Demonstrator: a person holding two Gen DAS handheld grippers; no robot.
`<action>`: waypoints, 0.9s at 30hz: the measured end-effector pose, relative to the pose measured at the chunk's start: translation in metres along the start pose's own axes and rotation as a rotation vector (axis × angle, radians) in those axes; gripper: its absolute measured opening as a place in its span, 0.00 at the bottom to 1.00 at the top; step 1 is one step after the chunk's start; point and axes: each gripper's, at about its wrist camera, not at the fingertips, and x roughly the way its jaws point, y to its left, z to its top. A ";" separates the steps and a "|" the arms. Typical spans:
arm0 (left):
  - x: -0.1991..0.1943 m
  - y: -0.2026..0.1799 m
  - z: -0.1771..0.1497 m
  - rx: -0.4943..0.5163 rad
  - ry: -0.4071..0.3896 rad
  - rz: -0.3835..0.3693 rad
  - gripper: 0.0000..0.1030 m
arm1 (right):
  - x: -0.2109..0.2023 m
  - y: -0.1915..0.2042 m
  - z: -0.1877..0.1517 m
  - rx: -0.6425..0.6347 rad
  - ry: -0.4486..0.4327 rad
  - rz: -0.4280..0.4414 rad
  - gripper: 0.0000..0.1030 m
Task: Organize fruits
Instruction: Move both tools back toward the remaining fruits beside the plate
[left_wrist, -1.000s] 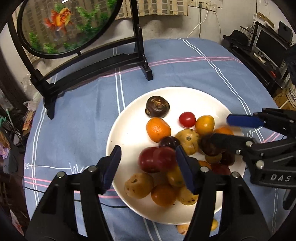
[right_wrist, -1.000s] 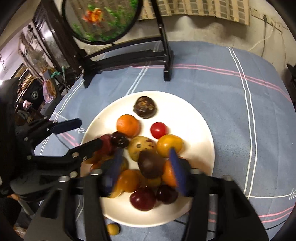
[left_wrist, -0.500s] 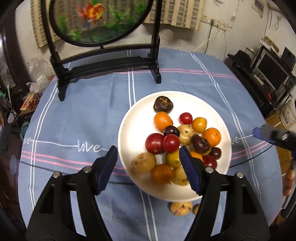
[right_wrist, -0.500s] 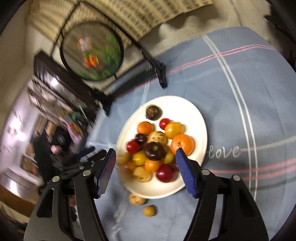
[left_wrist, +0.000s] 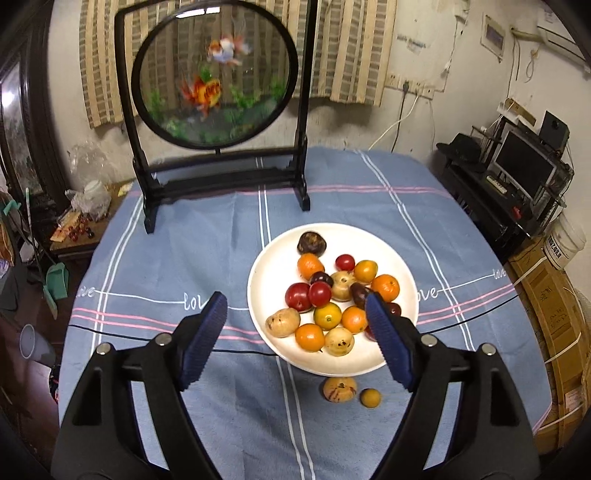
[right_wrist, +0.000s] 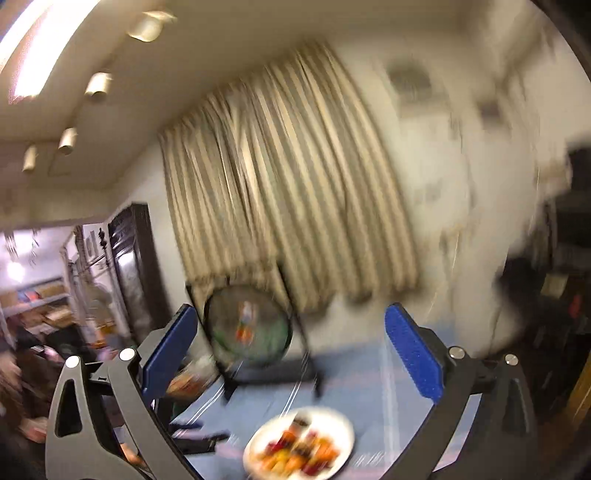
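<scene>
Both hand-held grippers have pulled up and away from the fruit over the last second. The left hand-held gripper (left_wrist: 295, 325), which was low over the pile, now hangs high above the bench (left_wrist: 177, 258) with its jaws spread wide and nothing between them; the plate (left_wrist: 266, 280) sits ahead of it and somewhat toward its right finger. The pile (left_wrist: 332, 299) on the plate looks much as it did: oranges, red and dark plums, spotted yellow-brown fruit, one dark fruit alone at the far edge. Two fruits (left_wrist: 349, 391) lie off the plate on the cloth, just beyond its near rim. The right hand-held gripper (right_wrist: 291, 354) has swung up toward the curtain, also open and empty, its view badly blurred, the plate (right_wrist: 343, 424) low beneath it. This looks like a retreat, so sorting seems paused or finished, strays still out.
</scene>
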 end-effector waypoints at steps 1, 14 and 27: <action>-0.003 0.000 0.000 0.003 -0.005 -0.001 0.77 | -0.017 0.013 0.009 -0.046 -0.052 -0.029 0.99; -0.021 -0.010 -0.016 0.046 -0.014 0.022 0.80 | 0.015 0.066 -0.073 -0.217 0.196 0.188 0.99; 0.005 0.031 -0.072 -0.030 0.143 0.120 0.81 | 0.155 0.016 -0.359 -0.311 1.096 0.027 0.54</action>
